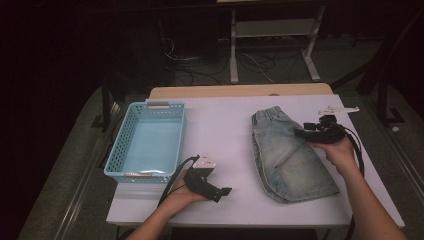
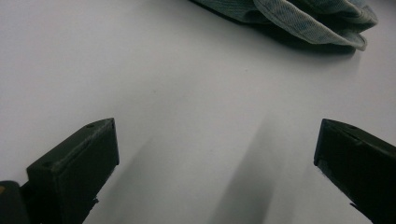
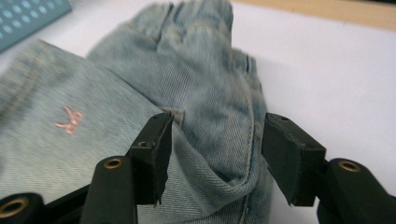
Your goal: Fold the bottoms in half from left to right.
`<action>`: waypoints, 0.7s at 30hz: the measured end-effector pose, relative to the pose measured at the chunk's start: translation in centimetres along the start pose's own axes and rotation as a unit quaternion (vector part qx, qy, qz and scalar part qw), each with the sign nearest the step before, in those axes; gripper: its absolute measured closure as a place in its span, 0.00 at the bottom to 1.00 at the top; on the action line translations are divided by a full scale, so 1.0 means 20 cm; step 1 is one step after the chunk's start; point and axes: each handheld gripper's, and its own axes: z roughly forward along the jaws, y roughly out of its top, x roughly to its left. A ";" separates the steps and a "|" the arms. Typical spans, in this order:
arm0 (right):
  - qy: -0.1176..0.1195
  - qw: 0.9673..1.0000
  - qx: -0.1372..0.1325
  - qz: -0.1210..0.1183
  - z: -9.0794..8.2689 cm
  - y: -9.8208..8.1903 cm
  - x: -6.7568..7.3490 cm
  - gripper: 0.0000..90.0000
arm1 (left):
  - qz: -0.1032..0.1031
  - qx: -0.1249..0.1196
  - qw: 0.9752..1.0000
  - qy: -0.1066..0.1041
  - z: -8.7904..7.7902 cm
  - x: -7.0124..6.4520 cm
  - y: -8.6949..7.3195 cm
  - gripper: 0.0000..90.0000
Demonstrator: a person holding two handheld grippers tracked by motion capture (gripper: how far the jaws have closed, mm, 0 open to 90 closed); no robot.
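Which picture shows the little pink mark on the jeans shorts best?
The right gripper view: the pink mark sits big and close on the denim shorts. From the high view the shorts look whole but the mark is too tiny. The left gripper view catches just their edge.

Faded denim shorts (image 1: 290, 157), a perforated, seemingly plastic blue basket (image 1: 148, 141), and a smooth matt white table (image 1: 225, 130).

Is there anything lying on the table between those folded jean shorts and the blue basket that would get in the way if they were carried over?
Nothing visible does. The jean shorts lie at the right, the blue basket at the left, and bare white table runs between them. The left gripper sits nearer the front edge, below that path. The basket looks empty.
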 end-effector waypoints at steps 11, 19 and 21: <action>0.032 0.999 -0.004 -0.012 -0.06 0.04 0.06 0.45 | 0.000 -0.002 1.000 -0.001 0.00 0.00 0.00 0.00; 0.051 0.998 -0.002 -0.030 -0.05 0.08 0.14 0.46 | 0.006 -0.010 1.000 -0.001 -0.01 0.00 0.01 0.00; 0.058 0.998 -0.002 -0.038 -0.04 0.10 0.17 0.46 | 0.009 -0.011 1.000 0.000 -0.01 0.00 0.01 0.00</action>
